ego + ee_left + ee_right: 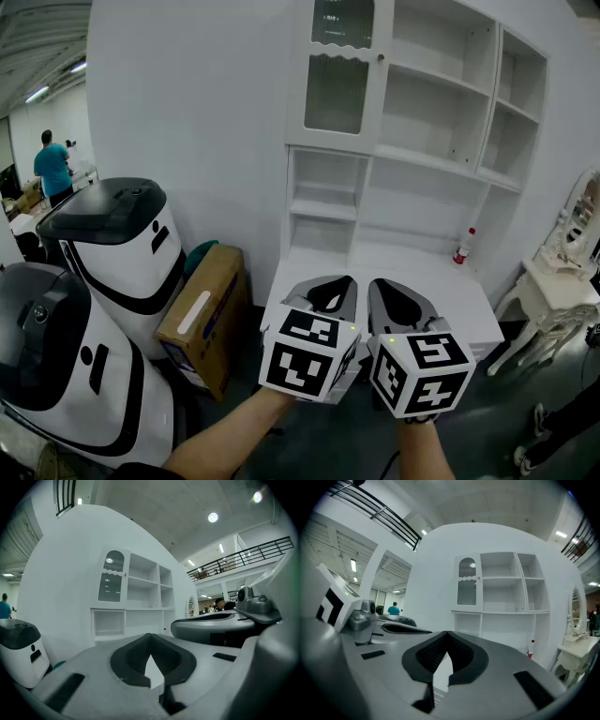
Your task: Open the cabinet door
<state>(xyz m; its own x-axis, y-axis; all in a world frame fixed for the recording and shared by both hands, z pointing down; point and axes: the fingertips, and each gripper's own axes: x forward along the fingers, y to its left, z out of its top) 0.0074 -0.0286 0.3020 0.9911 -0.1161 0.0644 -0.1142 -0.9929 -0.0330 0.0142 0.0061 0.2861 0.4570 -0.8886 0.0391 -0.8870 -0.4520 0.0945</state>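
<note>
Side by side and level at the near edge of the head view: left gripper (336,284) and right gripper (386,285), each on a bare forearm. Both closed, tips pressed together, nothing between them. Well apart from the cabinet (441,150), which stands far ahead against the white wall. At its upper left, the cabinet door (337,70), glass-paned and shut, with a small knob on its right edge. Open shelves to the right of the door and below it. On the low ledge, far right, a red-capped bottle (461,247). On the left, a cardboard box (208,314) leaning beside two white-and-black machines (122,246). Far left, a person (52,167) in a teal shirt.
</note>
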